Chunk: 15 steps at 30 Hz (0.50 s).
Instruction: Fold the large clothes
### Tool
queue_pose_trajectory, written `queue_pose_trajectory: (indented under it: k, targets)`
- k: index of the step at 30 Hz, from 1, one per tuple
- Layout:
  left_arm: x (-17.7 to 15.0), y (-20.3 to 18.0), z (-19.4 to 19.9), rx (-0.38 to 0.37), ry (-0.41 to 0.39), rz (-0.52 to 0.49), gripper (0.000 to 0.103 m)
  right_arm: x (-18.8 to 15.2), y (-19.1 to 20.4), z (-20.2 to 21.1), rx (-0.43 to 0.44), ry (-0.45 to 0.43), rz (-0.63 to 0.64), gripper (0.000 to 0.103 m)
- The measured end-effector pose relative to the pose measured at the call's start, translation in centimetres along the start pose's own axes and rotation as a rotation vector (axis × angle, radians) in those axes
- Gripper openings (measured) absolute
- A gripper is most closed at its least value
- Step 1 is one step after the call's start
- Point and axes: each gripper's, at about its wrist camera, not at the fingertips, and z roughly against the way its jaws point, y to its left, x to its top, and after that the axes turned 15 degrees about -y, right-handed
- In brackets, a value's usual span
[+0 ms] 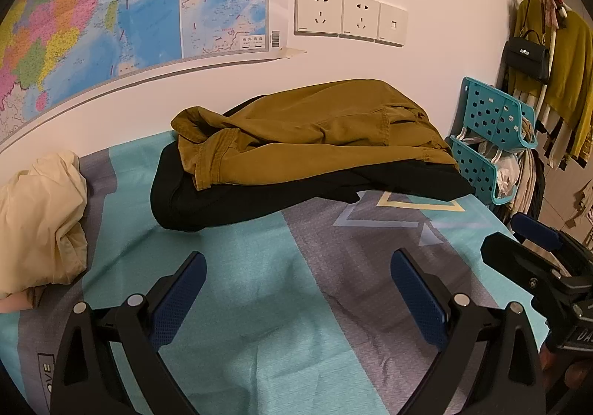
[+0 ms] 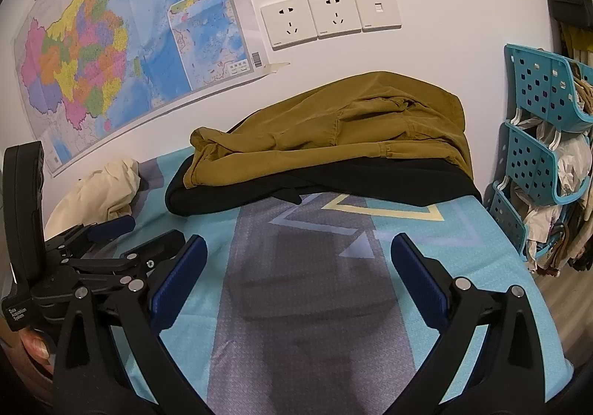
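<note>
Cloth ahead looks soft and floppy, so we'd pinch the mustard jacket at its near hem. It sprawls rumpled over a black garment at the far side of the bedsheet, while our left gripper and right gripper hover near, both spread wide and empty.

Jacket atop garment, on bed

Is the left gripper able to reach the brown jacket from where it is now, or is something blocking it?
Probably yes. The left gripper is open, holds nothing, and only bare bedsheet lies between it and the brown jacket, which sits uncovered on a black garment.
</note>
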Motion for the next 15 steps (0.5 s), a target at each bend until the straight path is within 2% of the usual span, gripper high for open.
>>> queue_pose_trajectory:
  k: [14, 15]
  targets:
    - [0.78, -0.20, 0.36, -0.002, 0.003, 0.007, 0.096, 0.07, 0.06, -0.16, 0.008, -0.001, 0.000, 0.098]
    - [-0.01, -0.03, 0.06, 0.000, 0.000, 0.003, 0.096, 0.07, 0.09, -0.21, 0.010, 0.001, 0.000, 0.098]
